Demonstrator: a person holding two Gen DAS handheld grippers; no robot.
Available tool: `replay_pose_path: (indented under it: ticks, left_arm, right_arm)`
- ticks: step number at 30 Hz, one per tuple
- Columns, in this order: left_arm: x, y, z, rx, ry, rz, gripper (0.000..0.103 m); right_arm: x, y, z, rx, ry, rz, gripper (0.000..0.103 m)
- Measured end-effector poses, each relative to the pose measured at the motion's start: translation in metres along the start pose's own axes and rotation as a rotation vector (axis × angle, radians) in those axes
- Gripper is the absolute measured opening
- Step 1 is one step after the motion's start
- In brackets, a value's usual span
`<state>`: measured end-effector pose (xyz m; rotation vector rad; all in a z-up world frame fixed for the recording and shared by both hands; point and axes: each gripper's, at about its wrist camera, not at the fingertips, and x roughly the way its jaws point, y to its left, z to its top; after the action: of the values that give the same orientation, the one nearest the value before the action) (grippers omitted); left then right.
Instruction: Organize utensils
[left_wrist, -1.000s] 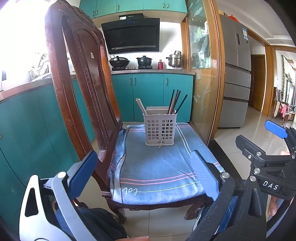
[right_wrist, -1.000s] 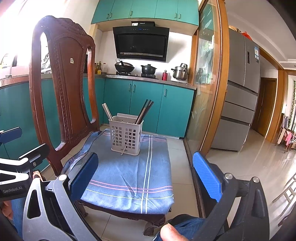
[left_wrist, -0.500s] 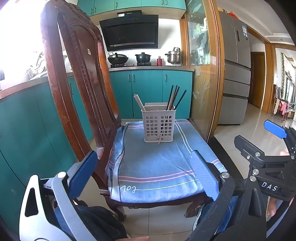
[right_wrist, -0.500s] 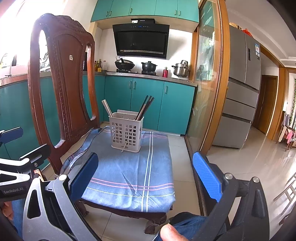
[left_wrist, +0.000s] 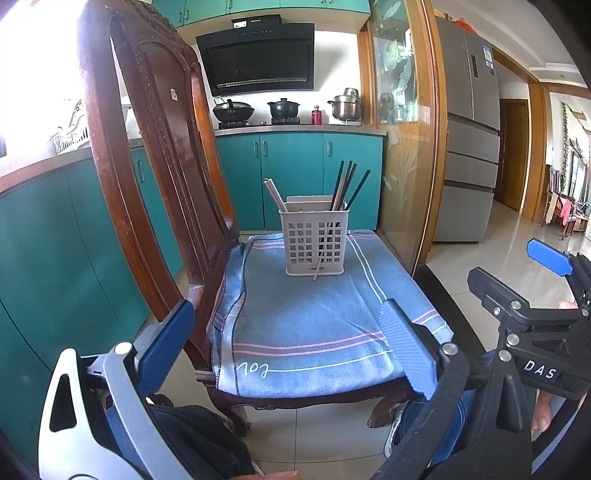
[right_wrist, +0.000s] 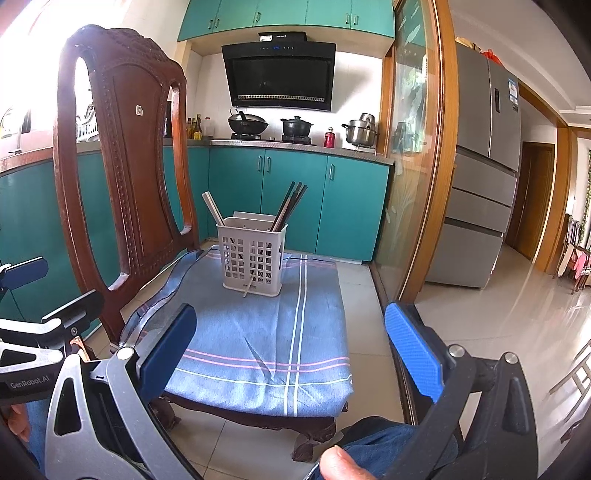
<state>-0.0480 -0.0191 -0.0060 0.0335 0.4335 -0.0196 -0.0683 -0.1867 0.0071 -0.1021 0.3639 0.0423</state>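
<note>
A grey slotted utensil basket (left_wrist: 314, 240) (right_wrist: 252, 254) stands at the far end of a wooden chair seat covered by a blue striped cloth (left_wrist: 310, 317) (right_wrist: 266, 332). Dark chopsticks (left_wrist: 347, 184) (right_wrist: 290, 206) lean in its right side, pale chopsticks (left_wrist: 274, 194) (right_wrist: 213, 208) in its left. One chopstick tip pokes out through the basket's lower front. My left gripper (left_wrist: 284, 347) is open and empty, short of the seat's near edge. My right gripper (right_wrist: 291, 343) is open and empty, also at the near edge.
The chair's tall carved back (left_wrist: 147, 155) (right_wrist: 122, 158) rises on the left. Teal cabinets (left_wrist: 295, 177) and a stove with pots stand behind. A glass partition with a wooden frame (left_wrist: 413, 147) is on the right, with a fridge (right_wrist: 480, 166) beyond. Tiled floor lies to the right.
Both views have tilted slightly, so the basket and chair sit a little lower in frame. Both grippers stay open and empty.
</note>
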Motion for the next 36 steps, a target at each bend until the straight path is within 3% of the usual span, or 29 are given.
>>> replay_pose_path:
  ticks: [20,36]
  left_arm:
    - [-0.019,-0.006,0.000,0.010,-0.032,-0.002,0.099]
    - [0.007,0.007,0.003,-0.018,0.011,0.002,0.099]
  right_arm:
    - [-0.023,-0.005,0.003,0.008,-0.046,-0.011,0.100]
    - [0.004,0.004,0.002,-0.014,0.004,-0.005,0.100]
